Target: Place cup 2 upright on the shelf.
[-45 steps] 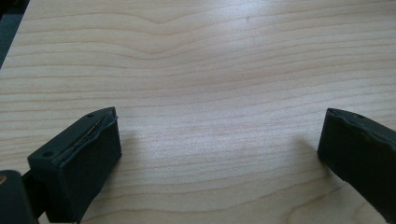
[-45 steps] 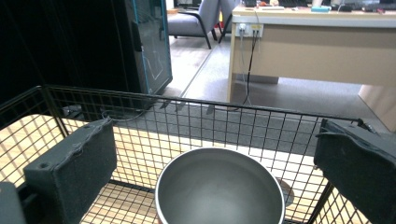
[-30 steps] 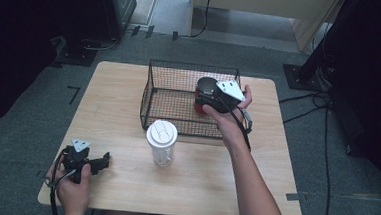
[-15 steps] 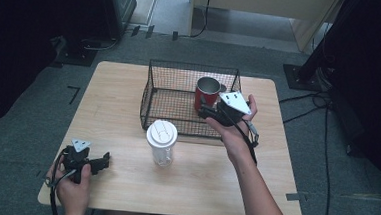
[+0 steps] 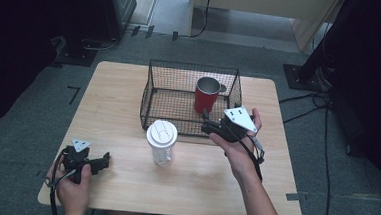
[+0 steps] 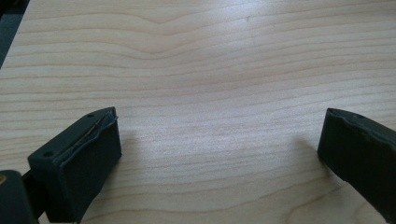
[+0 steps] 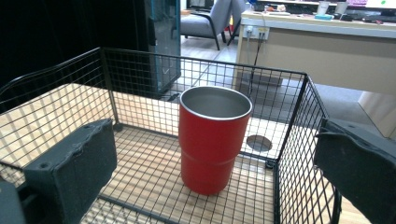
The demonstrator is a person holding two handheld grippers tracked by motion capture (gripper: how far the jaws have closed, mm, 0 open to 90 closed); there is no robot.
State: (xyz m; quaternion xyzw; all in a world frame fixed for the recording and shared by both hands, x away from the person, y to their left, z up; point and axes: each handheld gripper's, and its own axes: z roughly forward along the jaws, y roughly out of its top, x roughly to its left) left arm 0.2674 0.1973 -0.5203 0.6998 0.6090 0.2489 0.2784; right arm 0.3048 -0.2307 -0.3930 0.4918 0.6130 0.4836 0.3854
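My right gripper (image 5: 208, 124) is wide open just below the red cup (image 5: 207, 94), which stands upright in the basket (image 5: 152, 87), so it looks released.

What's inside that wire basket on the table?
A red cup stands upright in the wire basket, near its right wall, open end up, showing a bare metal lining. Its bottom is out of sight. The rest of the basket floor holds nothing.
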